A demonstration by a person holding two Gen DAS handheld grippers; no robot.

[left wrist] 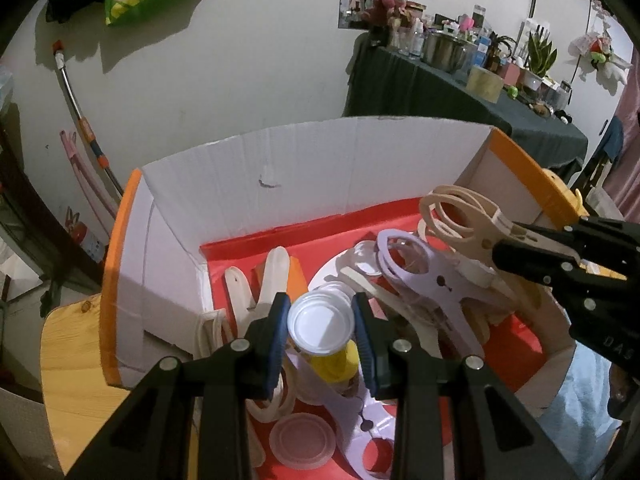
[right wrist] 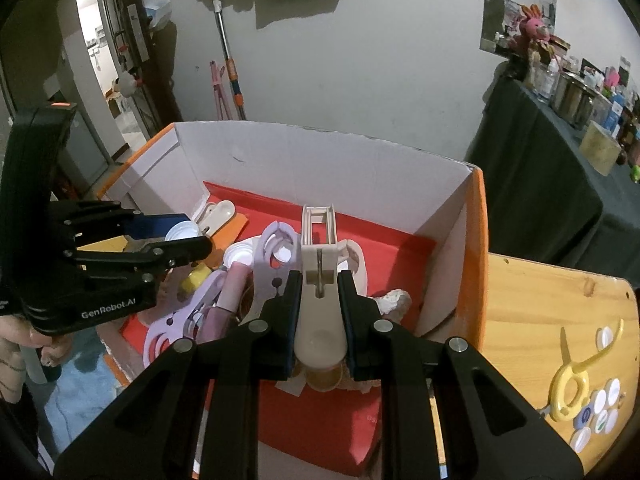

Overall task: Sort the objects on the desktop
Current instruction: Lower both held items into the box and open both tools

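Here, both claws are down in the cardboard box (left wrist: pixel 312 160) with the red floor, which stands on the wooden bench (right wrist: pixel 552 304). The left claw (left wrist: pixel 321 322) is clamped on a white bottle cap (left wrist: pixel 321 326), lifted a little above the heap. The right claw (right wrist: pixel 320 320) is clamped on the handle of a beige clothes peg (right wrist: pixel 320 280), which points forward between its fingers.

The heap below is tangled: a lilac peg (left wrist: pixel 420 276), more beige ones, a clear lid (left wrist: pixel 302 442) and a small yellow bottle (left wrist: pixel 334 364) lie over each other. I'd say the main risk is snagging, since the beige peg's ringed end, seen from the left wrist, overlaps the lilac one and could drag it up. The cap is pinched only by its rim, so a tilt or a knock against the box wall might pop it free. The two tools also sit near each other and could collide on the way out.

Out on the bench, a yellow peg (right wrist: pixel 576 376) lies touching a cluster of caps (right wrist: pixel 596 416), likely the sorting spot.

Readable writing: "GenRobot.AI" on the left tool's body, and "DAS" on the right one.
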